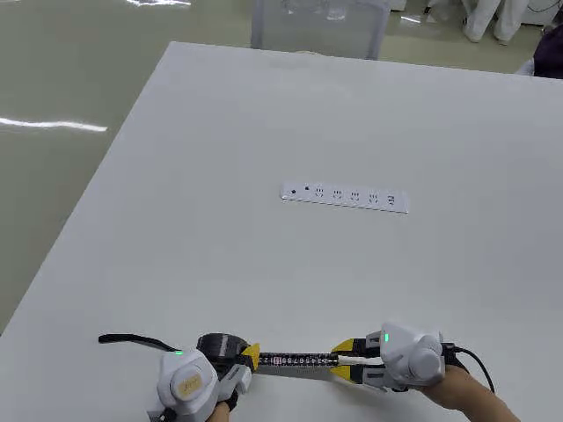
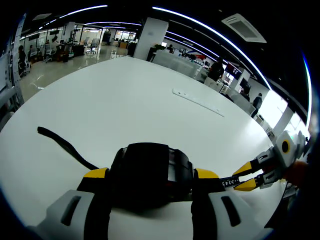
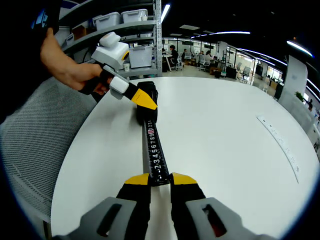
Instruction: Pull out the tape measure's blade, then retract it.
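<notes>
Blade [image 1: 295, 360] along table's [image 1: 352, 114] near edge

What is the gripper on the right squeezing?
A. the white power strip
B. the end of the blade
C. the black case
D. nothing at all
B: the right gripper view shows the right gripper shut on the end of the blade, while the case sits in the left gripper.
</notes>
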Motion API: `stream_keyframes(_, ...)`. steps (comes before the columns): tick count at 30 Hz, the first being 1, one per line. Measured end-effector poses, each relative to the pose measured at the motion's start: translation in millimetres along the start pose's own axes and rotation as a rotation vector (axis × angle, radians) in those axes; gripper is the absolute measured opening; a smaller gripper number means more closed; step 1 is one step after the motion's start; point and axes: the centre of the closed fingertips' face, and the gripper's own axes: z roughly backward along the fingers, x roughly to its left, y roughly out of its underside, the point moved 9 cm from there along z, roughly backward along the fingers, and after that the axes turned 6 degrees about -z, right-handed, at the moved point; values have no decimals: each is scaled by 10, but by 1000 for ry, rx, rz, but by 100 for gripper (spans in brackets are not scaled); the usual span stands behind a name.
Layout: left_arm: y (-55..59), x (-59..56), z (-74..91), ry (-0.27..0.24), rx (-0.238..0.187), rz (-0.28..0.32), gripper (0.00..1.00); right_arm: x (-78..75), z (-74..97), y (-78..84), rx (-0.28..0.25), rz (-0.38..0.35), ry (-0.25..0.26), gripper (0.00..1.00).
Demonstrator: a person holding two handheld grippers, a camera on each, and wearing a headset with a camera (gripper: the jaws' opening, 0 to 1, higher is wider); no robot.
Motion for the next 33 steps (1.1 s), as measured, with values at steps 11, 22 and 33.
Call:
stream_keyframes(11,0,8,-4,4,0,10,62,-3,-77,-29,-7,0,-8,13)
stream_keyframes(22,-4,10,-1,7,1,12,62,12,-152,-74,-16,-4,-19,13)
stream_keyframes(33,4,17,-7,9,2,10,62,30,-245,-114,-21,-4,-32,13)
